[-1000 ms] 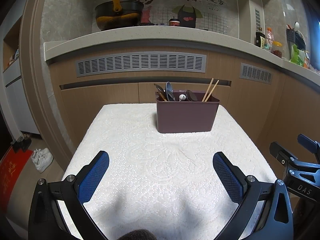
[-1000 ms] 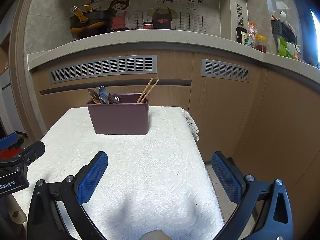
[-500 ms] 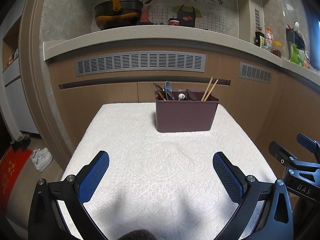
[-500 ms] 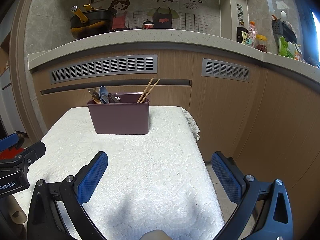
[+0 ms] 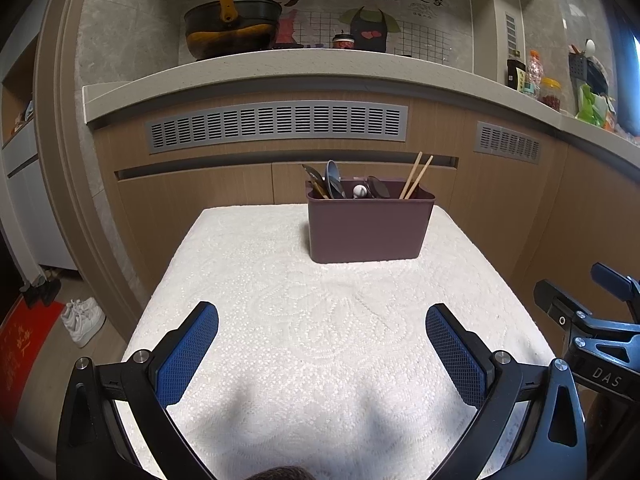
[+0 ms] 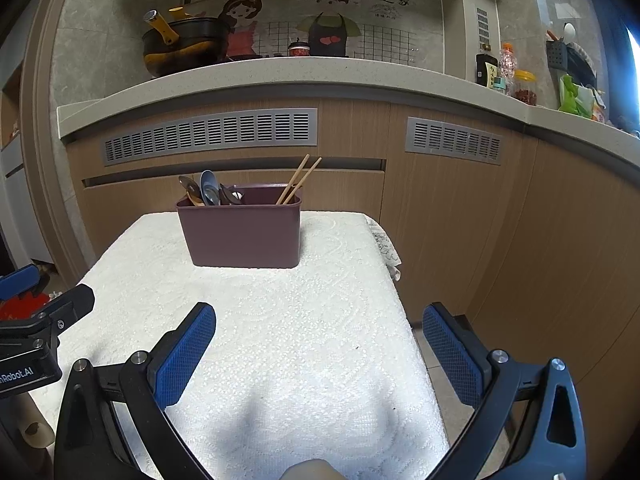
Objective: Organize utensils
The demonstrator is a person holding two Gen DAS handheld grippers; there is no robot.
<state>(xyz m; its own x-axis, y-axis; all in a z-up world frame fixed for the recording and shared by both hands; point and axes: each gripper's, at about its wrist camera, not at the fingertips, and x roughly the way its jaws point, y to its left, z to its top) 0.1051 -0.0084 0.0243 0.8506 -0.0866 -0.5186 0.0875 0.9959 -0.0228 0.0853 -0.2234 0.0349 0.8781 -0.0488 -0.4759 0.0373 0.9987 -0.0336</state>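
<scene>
A maroon utensil holder (image 5: 370, 228) (image 6: 244, 232) stands at the far end of a white lace-covered table (image 5: 320, 340) (image 6: 280, 340). Spoons (image 5: 334, 184) (image 6: 208, 192) lean in its left side and two wooden chopsticks (image 5: 418, 174) (image 6: 300, 180) stick up on its right. My left gripper (image 5: 322, 312) hovers open over the near part of the table, nothing between its blue pads. My right gripper (image 6: 319, 312) is open too, over the table's right near part. Each gripper also shows at the edge of the other's view.
Wooden cabinets with grey vents (image 5: 276, 126) and a stone counter (image 5: 280, 64) rise behind the table. A black pot (image 5: 232, 32) and bottles (image 6: 500, 68) sit on the counter. White shoes (image 5: 82, 320) lie on the floor at left. The table's right edge (image 6: 400, 280) drops to the floor.
Hardly anything differs. The view of the left gripper has crept slightly lower and nearer the holder; both grippers stay open and empty.
</scene>
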